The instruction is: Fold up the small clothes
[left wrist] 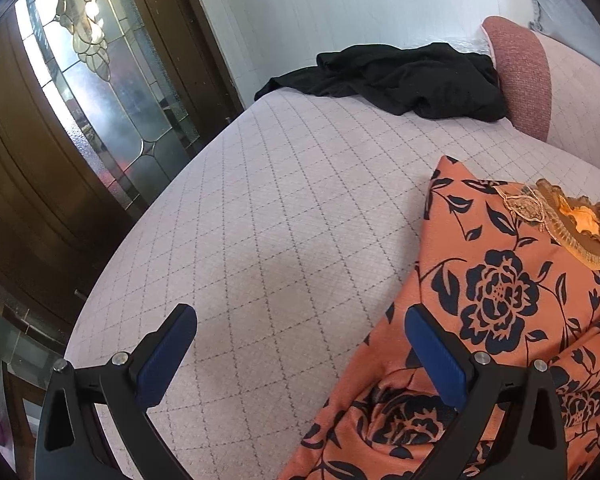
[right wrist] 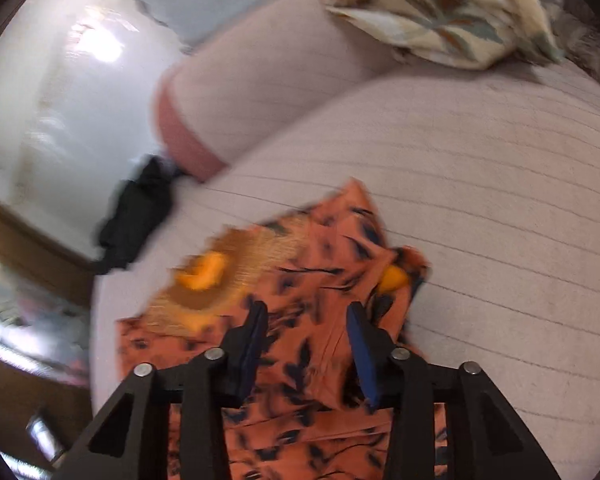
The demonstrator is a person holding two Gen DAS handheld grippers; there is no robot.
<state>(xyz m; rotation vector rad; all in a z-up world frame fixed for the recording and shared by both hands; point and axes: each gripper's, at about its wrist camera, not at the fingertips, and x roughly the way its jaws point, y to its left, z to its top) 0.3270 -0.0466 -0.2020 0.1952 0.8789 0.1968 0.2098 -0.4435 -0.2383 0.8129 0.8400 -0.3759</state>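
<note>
An orange garment with dark blue flowers [left wrist: 496,304] lies partly folded on the pale quilted bed [left wrist: 284,216], with a gold embroidered neckline [left wrist: 572,224] on top. My left gripper [left wrist: 300,320] is open and empty, hovering at the garment's left edge. In the blurred right wrist view the same garment [right wrist: 300,280] lies under my right gripper [right wrist: 306,320], whose jaws are open just above the cloth with nothing between them.
A black garment [left wrist: 400,80] lies crumpled at the bed's far end beside a pink bolster [left wrist: 520,80]. A cream leaf-print cloth [right wrist: 440,12] lies at the back right. A wooden door with glass [left wrist: 80,120] stands left of the bed.
</note>
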